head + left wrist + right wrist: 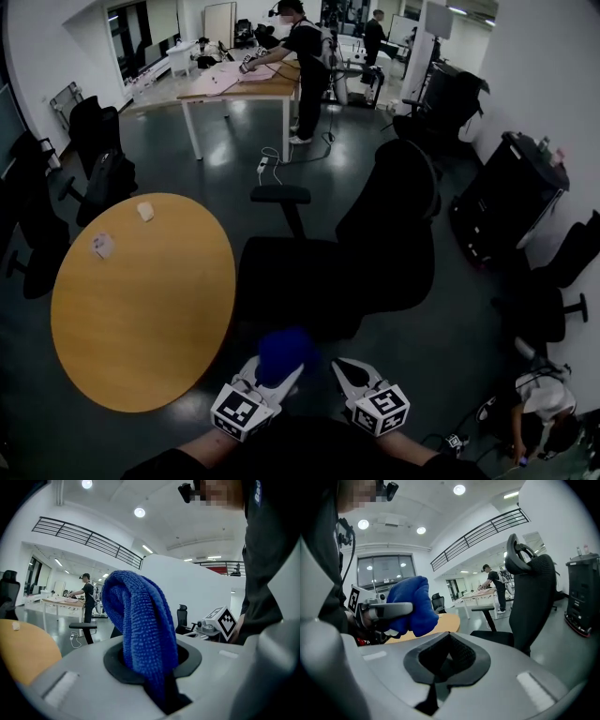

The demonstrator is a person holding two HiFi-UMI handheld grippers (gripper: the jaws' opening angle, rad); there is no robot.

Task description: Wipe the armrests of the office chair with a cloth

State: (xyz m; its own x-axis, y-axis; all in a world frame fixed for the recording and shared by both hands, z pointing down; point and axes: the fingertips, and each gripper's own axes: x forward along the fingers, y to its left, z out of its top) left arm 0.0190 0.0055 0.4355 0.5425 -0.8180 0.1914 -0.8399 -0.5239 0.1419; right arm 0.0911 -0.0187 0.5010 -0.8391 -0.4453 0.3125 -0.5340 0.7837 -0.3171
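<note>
My left gripper (279, 373) is shut on a bunched blue cloth (284, 353), low in the head view just short of the black office chair (384, 234). The chair's one visible armrest (279, 194) stands on the far side of the seat, well away from both grippers. The cloth (138, 630) fills the left gripper view, and the armrest (83, 626) shows small behind it. My right gripper (347, 370) hangs beside the left with its jaws together and nothing in them. From the right gripper view I see the cloth (412, 604), the chair's back (532, 588) and the armrest (483, 608).
A round wooden table (141, 300) with two small white items lies left of the chair. More black chairs (98, 159) stand at far left. A person works at a desk (239, 84) in back. A black cart (511, 202) and a crouching person (539, 403) are at right.
</note>
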